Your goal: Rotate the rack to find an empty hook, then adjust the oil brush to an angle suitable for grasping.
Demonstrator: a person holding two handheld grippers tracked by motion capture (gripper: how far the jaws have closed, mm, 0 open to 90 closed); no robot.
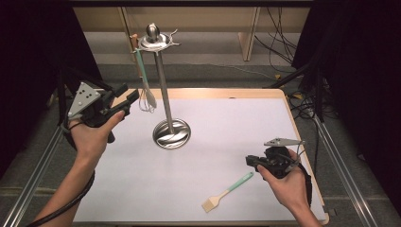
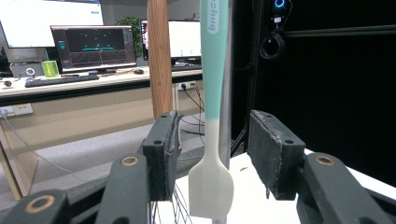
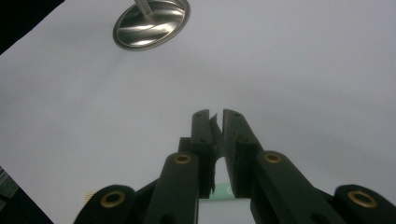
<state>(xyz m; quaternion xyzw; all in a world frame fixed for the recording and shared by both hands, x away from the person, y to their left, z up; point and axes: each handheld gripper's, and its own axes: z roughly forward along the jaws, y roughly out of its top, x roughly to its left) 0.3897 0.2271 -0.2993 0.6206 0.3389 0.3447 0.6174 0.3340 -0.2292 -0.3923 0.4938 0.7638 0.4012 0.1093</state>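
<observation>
A steel utensil stand (image 1: 171, 134) has a round base on the white table and a tall pole. A teal-handled spatula (image 1: 141, 68) and a wire whisk (image 1: 148, 103) hang from its top ring. My left gripper (image 1: 131, 96) is open just left of them. In the left gripper view the spatula's white blade (image 2: 211, 179) hangs between the open jaws of the left gripper (image 2: 212, 128), untouched. My right gripper (image 1: 249, 161) is shut, just above the teal handle end of a pastry brush (image 1: 228, 191) lying on the table. Below the shut right gripper (image 3: 214, 115), that handle (image 3: 224, 191) shows.
The stand's base (image 3: 152, 24) lies ahead of the right gripper across bare white table (image 1: 227, 127). A wooden handle (image 2: 160, 56) also hangs on the stand. Black frame posts and cables flank the table; a desk with monitors (image 2: 93, 46) stands beyond.
</observation>
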